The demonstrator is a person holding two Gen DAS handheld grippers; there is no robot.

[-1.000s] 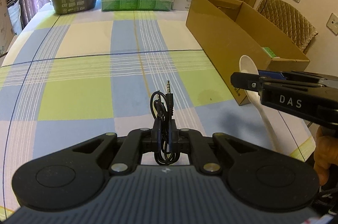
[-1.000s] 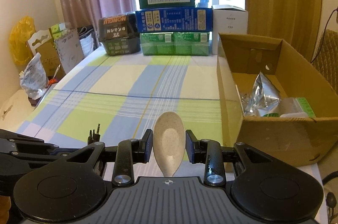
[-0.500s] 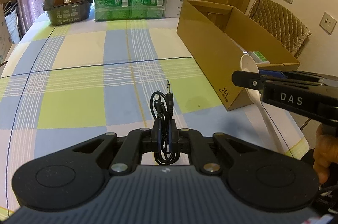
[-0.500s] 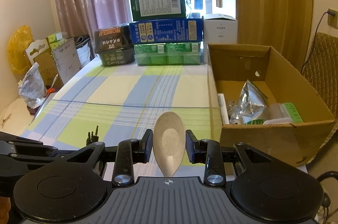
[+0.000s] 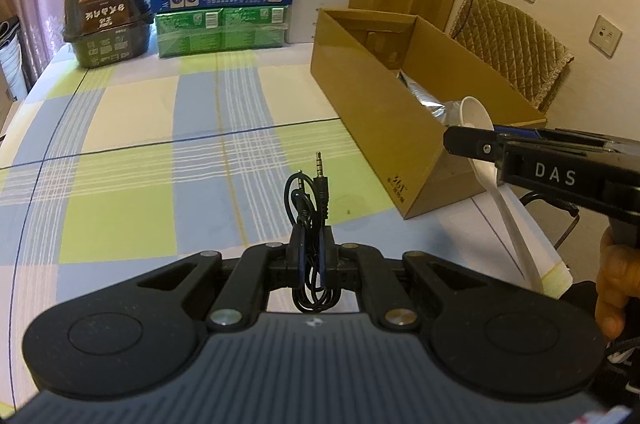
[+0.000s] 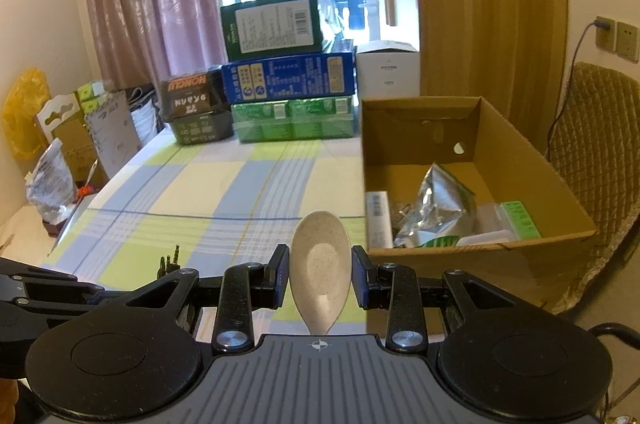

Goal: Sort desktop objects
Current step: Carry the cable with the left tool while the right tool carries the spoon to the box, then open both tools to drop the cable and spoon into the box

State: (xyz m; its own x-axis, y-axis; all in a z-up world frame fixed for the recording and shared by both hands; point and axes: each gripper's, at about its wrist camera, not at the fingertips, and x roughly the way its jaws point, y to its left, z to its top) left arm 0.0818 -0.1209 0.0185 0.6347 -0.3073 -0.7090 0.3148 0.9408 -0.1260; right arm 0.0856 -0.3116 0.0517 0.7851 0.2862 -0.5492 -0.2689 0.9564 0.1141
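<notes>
- Left gripper (image 5: 310,256) fingers clamp a coiled black audio cable (image 5: 310,220) above the checked worktop (image 5: 160,128).
- Right gripper (image 6: 320,278) fingers pinch a white spoon (image 6: 320,264) beside the open cardboard box (image 6: 532,160).

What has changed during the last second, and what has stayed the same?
Both tools rose and drew back a little: in the right wrist view more of the inside of the cardboard box shows now, with its foil bag. Nothing was taken or let go. The left tool still grips the coiled audio cable, and the right tool still holds the spoon.
</notes>
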